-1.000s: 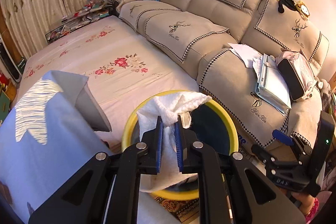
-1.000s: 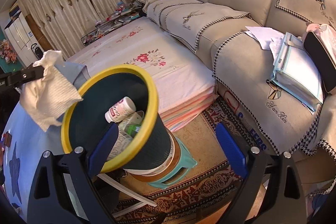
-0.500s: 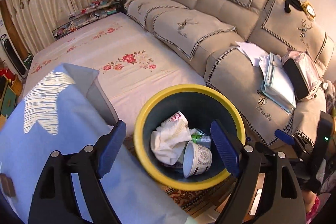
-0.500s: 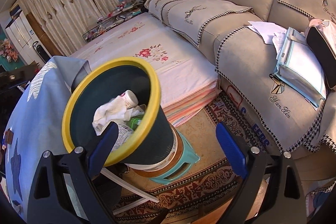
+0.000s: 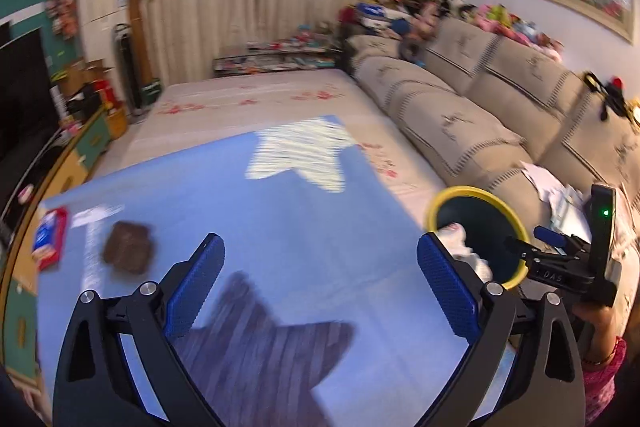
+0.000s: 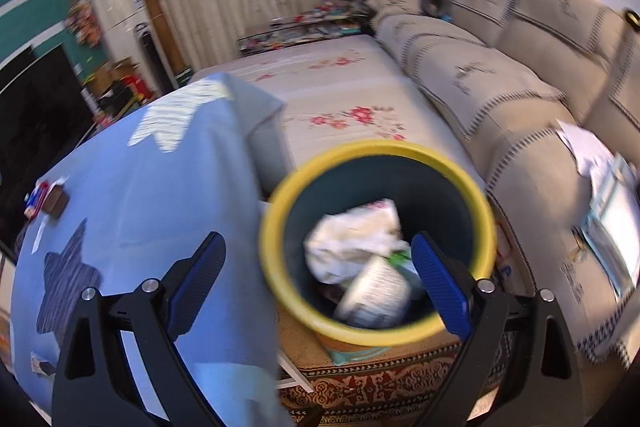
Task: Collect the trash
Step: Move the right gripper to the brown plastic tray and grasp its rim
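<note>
Both the left gripper (image 5: 320,291) and the right gripper (image 6: 318,287) are spread wide and hold nothing, the white tissue (image 6: 352,247) lies in the yellow-rimmed bin (image 6: 276,223), so I judge the next move is reaching for the brown scrap (image 5: 129,253) on the blue tablecloth (image 5: 260,219).

A yellow-rimmed dark bin (image 6: 376,239) sits low and centre in the right wrist view, open upward, holding a crumpled white tissue (image 6: 352,247) and a tipped printed cup (image 6: 376,291); a brown scrap (image 5: 129,253) lies lower left on the blue cloth
</note>
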Tool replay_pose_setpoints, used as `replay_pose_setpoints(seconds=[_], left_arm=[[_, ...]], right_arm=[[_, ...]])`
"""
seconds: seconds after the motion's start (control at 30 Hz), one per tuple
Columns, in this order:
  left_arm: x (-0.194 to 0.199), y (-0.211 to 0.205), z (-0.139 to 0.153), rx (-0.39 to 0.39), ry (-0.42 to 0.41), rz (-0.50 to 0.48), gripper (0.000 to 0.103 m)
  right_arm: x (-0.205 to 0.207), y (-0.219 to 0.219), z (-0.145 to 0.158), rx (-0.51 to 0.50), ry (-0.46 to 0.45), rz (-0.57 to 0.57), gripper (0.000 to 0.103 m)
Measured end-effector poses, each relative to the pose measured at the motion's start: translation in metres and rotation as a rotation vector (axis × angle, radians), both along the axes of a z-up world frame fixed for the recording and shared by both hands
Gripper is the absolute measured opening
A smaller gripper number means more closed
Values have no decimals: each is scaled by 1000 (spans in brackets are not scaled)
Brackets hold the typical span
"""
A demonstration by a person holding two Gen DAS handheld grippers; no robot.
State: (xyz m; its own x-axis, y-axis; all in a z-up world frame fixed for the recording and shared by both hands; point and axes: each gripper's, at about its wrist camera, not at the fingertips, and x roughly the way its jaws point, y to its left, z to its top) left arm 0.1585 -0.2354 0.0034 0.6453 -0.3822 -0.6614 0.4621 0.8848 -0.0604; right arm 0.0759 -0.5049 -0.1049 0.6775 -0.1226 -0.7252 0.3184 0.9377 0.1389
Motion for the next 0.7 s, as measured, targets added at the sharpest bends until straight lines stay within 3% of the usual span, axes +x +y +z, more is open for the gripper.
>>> replay_pose_setpoints(seconds=[0.33, 0.5, 0.7], left_arm=[[-28, 174, -10, -28, -45, 327, 98], [-34, 229, -22, -52, -29, 424, 98], [-33, 266, -35, -79, 2, 461, 98]], right_arm=[[96, 168, 18, -28, 14, 384, 89], [132, 244, 17, -22, 20, 568, 89], [173, 318, 3, -42, 49, 748, 89]])
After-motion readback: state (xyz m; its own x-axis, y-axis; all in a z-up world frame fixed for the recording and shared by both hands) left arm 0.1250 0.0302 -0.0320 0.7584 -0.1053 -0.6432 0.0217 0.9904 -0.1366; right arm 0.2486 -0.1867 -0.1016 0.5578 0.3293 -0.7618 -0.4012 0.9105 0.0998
